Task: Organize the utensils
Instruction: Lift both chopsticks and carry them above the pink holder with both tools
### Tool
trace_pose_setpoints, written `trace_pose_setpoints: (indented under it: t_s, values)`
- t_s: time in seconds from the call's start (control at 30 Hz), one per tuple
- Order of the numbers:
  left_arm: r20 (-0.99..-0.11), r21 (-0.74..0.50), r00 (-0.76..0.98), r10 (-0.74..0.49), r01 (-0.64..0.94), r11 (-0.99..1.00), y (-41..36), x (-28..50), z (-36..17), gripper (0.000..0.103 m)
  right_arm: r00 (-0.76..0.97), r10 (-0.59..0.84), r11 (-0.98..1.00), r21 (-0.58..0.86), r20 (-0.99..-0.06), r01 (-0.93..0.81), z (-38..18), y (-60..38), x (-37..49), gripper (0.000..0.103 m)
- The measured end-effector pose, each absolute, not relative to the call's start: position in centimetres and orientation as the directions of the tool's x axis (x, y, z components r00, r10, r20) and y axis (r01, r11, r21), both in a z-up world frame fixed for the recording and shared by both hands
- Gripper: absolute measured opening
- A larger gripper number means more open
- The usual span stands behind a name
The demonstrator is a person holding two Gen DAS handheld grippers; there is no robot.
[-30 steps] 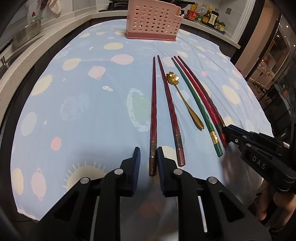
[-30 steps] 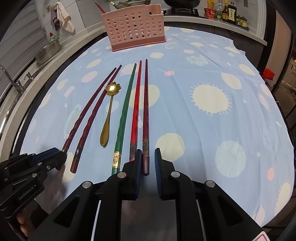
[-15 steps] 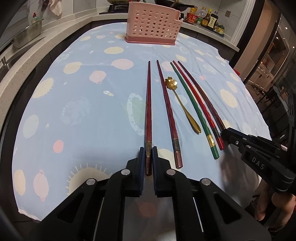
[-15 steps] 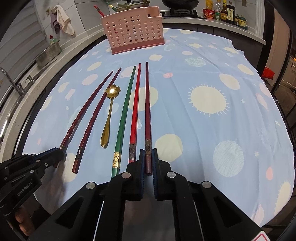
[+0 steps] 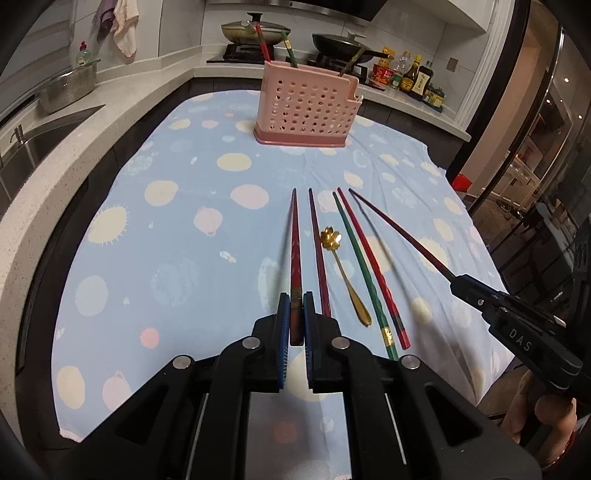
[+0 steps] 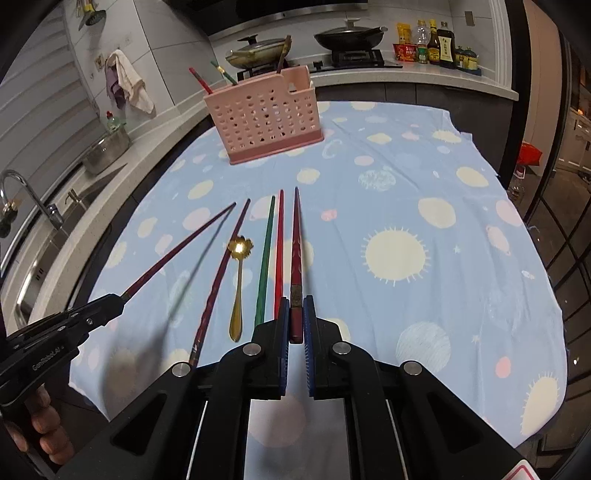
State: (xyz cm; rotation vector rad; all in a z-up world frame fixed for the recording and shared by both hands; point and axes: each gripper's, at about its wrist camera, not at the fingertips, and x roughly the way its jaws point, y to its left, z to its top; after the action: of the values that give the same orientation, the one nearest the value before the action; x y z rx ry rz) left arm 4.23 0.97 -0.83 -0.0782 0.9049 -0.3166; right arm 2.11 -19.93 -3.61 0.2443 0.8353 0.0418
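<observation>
My left gripper (image 5: 295, 314) is shut on the thick end of a dark red chopstick (image 5: 295, 243) and holds it lifted above the cloth, tip forward. My right gripper (image 6: 295, 317) is shut on another dark red chopstick (image 6: 296, 243), also lifted. Each held chopstick shows in the other view, the right one (image 5: 399, 232) and the left one (image 6: 181, 251). On the cloth lie a dark red chopstick (image 5: 319, 254), a gold flower spoon (image 5: 343, 273), a green chopstick (image 5: 364, 273) and a red chopstick (image 5: 373, 266). The pink perforated holder (image 5: 308, 107) stands at the far end.
The holder (image 6: 264, 114) has a few chopsticks standing in it. The table wears a blue dotted cloth (image 5: 166, 240). A sink (image 5: 33, 144) and metal bowl (image 5: 68, 88) are on the counter at left. Pans (image 5: 255, 33) and sauce bottles (image 5: 410, 75) line the back counter.
Both grippers closed on a chopstick end and raised it off the cloth. Both views have risen and pulled back, so the holder and kitchen counter now show in full.
</observation>
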Motion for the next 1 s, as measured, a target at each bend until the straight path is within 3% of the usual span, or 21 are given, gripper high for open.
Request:
trace_pose_setpoints:
  t_s: [0.47,1.0]
  values:
    - [-0.614,-0.229,0.723,-0.316,0.219,0.948,1.8,9.9,7.5,0.007,0.802,0.117,0.966,0.256,-0.586,0.046,4.6,-22.2,6.1,0.007]
    - [-0.531,-0.214,0.793,-0.298,0.214,0.953,1.5,15.9,12.5,0.007,0.856,0.115,0.965,0.263,-0.503,0.025,8.8,-23.5,11.5,0.007]
